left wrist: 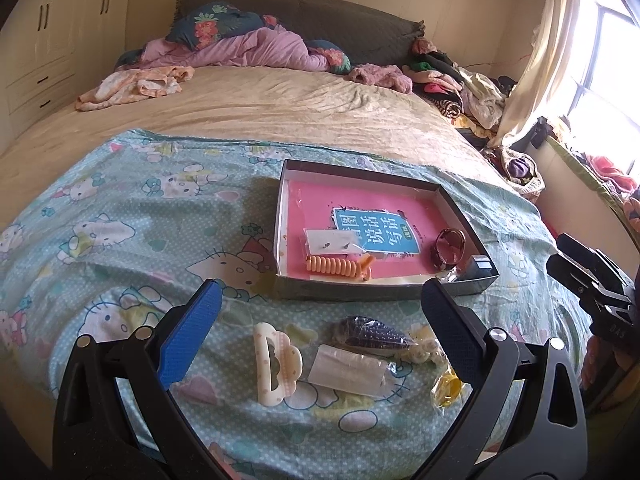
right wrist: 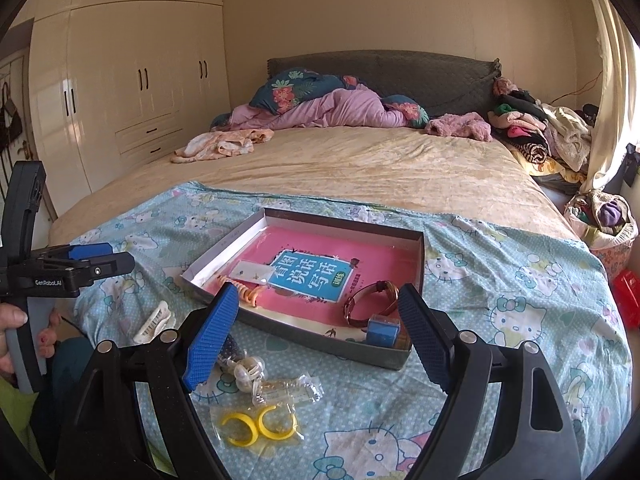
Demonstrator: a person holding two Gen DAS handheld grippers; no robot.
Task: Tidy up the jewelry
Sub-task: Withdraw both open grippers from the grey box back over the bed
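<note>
Both tongs are seen spread wide apart, nothing held between them. The left tongs are held low over the cartoon-cat sheet on the bed, above the loose pieces lying in front of the tray. The right tongs are held over the tray's near corner.

A shallow grey tray is set on the sheet, lined with a pink booklet. Inside it are found an orange spiral hair tie, a small bag of earrings just behind the tie, a brown leather watch and a small blue box in the near right corner (touching the watch strap).

Outside the tray, on the sheet, are laid a cream claw clip, a dark dotted item in plastic wrap, a clear wrapped packet just beside the clip, a pale translucent clip, a clear bag with a fine chain-like piece (contents too small to tell) and a pair of yellow open rings in a bag.

The left tongs' handle is seen gripped by a hand at the right view's edge.
</note>
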